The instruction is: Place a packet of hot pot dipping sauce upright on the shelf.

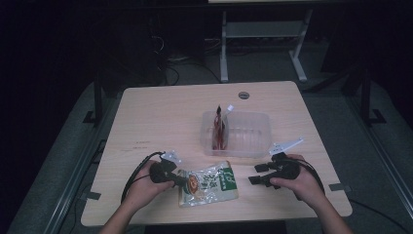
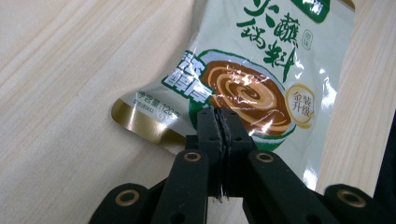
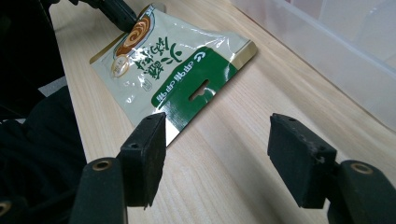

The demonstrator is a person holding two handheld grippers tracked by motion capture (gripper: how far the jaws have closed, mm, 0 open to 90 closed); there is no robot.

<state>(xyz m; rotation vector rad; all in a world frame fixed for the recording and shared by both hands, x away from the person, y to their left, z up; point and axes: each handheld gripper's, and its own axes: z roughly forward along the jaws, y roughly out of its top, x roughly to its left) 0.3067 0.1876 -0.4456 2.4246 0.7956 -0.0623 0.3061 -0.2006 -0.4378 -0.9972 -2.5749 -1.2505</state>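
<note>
A pale green sauce pouch (image 1: 208, 183) with a brown swirl picture lies flat on the table near the front edge. My left gripper (image 1: 182, 182) is shut, its tips resting on the pouch's (image 2: 261, 70) swirl end by the gold bottom seam; I see no film between the jaws. My right gripper (image 1: 253, 174) is open just right of the pouch, apart from it. In the right gripper view its jaws (image 3: 217, 154) straddle bare table, with the pouch's (image 3: 177, 65) green header corner close to the left jaw.
A clear plastic tub (image 1: 263, 127) stands behind the pouch at mid-table, with a dark red packet (image 1: 220, 127) upright inside. The tub's wall (image 3: 336, 51) runs along the right gripper's far side. A round grommet (image 1: 243, 95) sits near the table's back edge.
</note>
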